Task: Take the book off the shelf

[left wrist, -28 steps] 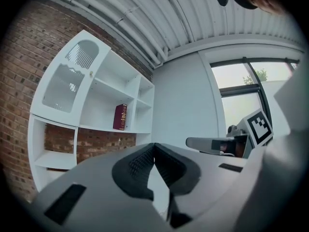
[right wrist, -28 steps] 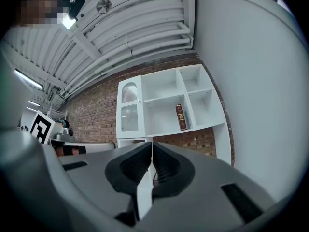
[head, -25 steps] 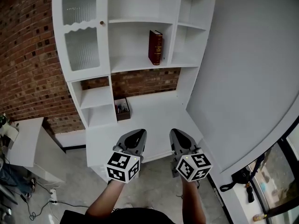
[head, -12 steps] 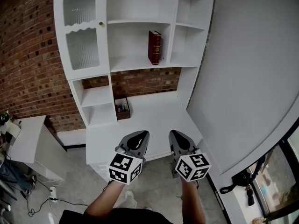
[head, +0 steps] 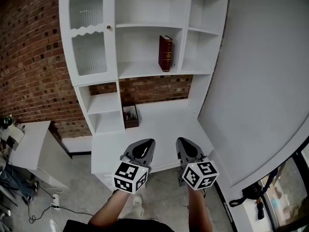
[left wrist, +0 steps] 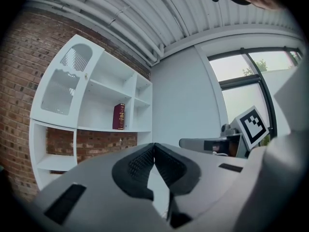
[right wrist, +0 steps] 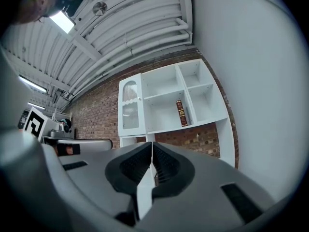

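Book point(head: 165, 53) beyond left tongs point(head: 146, 143), right tongs point(head: 182, 142)

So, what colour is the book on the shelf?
The book is dark red with gold marks; the head view shows it best.

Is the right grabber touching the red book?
Apart. In the head view the right gripper hangs by the front of the desk, jaws shut and empty, while the red book stands far off on the shelf.
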### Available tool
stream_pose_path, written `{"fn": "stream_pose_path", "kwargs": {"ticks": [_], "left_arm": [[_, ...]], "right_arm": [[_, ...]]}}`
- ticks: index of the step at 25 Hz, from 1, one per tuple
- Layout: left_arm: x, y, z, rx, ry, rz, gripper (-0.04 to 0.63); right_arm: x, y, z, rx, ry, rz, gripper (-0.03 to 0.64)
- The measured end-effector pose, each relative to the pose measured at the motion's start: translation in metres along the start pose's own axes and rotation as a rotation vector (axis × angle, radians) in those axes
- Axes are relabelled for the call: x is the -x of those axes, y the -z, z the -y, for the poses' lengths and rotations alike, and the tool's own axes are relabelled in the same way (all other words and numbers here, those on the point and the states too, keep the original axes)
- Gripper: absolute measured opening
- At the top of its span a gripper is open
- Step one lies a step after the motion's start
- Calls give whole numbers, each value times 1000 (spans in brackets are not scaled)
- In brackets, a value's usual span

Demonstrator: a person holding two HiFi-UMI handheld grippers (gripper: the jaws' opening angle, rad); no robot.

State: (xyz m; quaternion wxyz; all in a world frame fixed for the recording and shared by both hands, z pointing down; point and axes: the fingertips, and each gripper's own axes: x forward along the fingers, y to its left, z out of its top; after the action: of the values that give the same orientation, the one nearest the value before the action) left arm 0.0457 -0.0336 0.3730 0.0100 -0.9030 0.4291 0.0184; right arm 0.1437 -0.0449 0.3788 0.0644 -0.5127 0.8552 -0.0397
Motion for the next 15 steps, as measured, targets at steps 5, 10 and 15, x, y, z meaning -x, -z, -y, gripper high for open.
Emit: {"fn": "stream_pose_path", "kwargs": {"ticks": [5,10,15], "left_arm": [[-19,1,-12,-10,8,0,16],[-44,0,-25,-18,20,5,17],[-70,-4,-45,-19,21,11,17]], "right_arm": [[-21,5,7,-2,2,0,21],[-43,3,25,-11,9,4,21],[-68,-4,42,-14,16,20,21]]}}
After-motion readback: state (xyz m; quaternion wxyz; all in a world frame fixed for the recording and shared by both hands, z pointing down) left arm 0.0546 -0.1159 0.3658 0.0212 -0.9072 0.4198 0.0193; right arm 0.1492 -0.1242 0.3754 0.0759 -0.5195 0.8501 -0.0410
